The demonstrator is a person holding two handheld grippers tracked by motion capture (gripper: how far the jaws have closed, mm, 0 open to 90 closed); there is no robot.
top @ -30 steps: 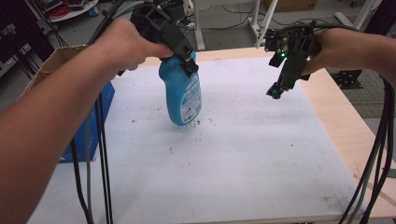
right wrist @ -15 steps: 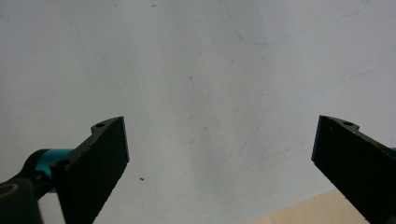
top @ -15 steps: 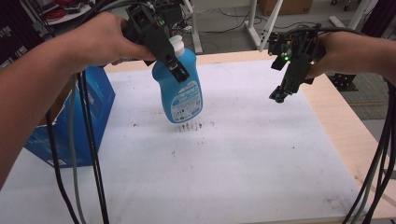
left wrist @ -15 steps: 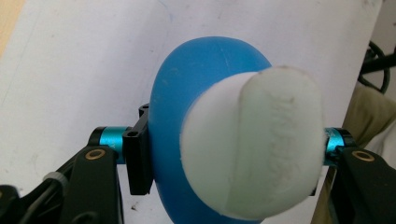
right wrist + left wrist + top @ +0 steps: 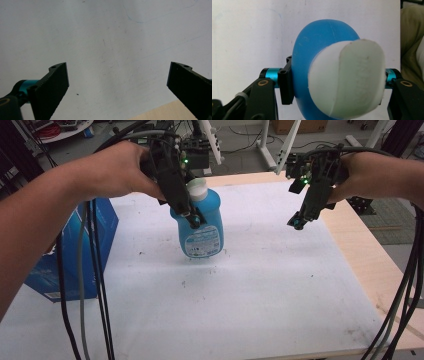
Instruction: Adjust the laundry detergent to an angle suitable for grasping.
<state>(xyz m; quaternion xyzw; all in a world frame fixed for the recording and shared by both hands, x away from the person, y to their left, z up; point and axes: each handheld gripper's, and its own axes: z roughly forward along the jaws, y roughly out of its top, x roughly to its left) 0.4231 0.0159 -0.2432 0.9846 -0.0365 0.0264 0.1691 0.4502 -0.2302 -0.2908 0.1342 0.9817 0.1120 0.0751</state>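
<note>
A blue bottle [image 5: 202, 227] with a white cap [image 5: 196, 188] and a printed label hangs tilted just above the white table sheet [image 5: 260, 285], left of centre. My left gripper [image 5: 192, 217] is shut on its upper body, jaws pressing both sides. In the left gripper view the blue bottle [image 5: 312, 57] and its white cap [image 5: 348, 80] sit between the black fingers [image 5: 285, 87]. My right gripper [image 5: 299, 222] hovers open over the sheet at the right, pointing down. In the right gripper view the right gripper [image 5: 117, 82] has its jaws wide apart with bare sheet between them.
A blue box [image 5: 75, 255] stands at the table's left edge beside my left forearm. Bare wooden table edge [image 5: 375, 265] runs along the right. Black cables [image 5: 95, 290] hang from the left gripper, and more cables [image 5: 400, 285] trail at the right.
The left hand has carried the bottle toward the right and a little nearer the table's middle. The right gripper has stayed in place, still open.
</note>
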